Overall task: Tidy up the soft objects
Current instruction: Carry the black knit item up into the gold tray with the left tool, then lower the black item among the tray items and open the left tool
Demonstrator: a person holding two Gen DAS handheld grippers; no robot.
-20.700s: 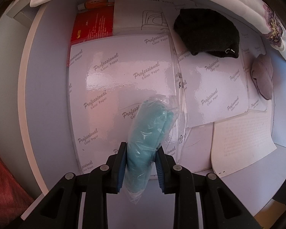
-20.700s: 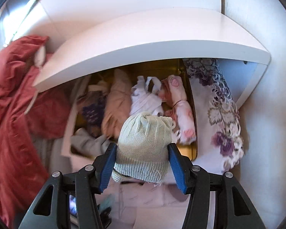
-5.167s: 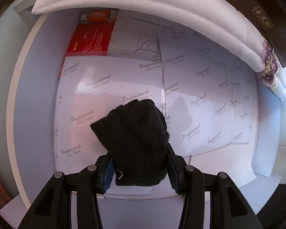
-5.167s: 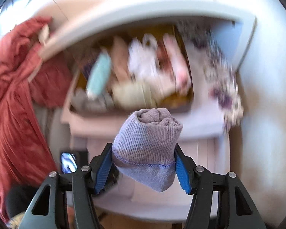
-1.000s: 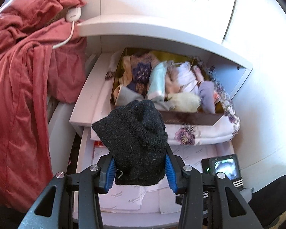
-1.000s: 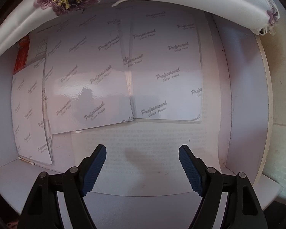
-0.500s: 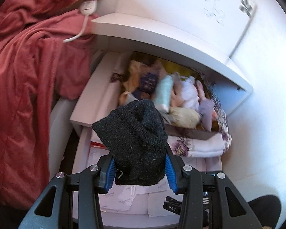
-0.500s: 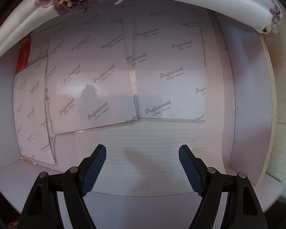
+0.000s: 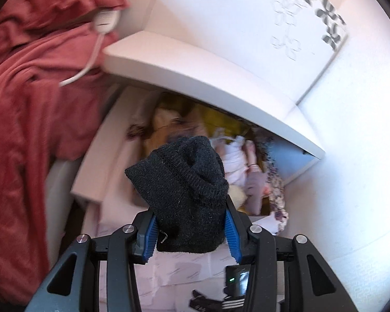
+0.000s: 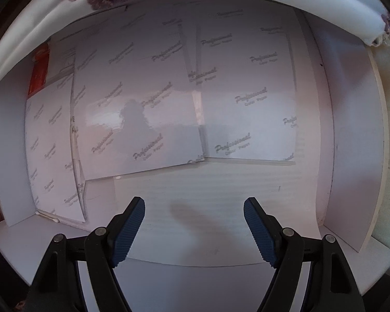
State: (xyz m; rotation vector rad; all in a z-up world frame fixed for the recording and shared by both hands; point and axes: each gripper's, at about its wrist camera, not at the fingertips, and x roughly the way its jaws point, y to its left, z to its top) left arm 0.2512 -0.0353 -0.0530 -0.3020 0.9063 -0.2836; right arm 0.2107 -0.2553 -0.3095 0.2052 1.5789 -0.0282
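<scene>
Black knit hat (image 9: 187,189) clamped in left hand-held gripper (image 9: 189,227).

The black hat (image 9: 187,192) is coarse ribbed knit, matt and fuzzy, between ridged blue rubbery fingers (image 9: 149,231). The red garment (image 9: 26,104) at left is soft, matt cloth. Under the right gripper (image 10: 194,230), the paper packs (image 10: 143,109) wear glossy, reflective film on a smooth white surface (image 10: 351,156).

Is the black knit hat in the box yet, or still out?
Out. The black knit hat is clamped in the left gripper, held in front of the box of soft items.
</scene>
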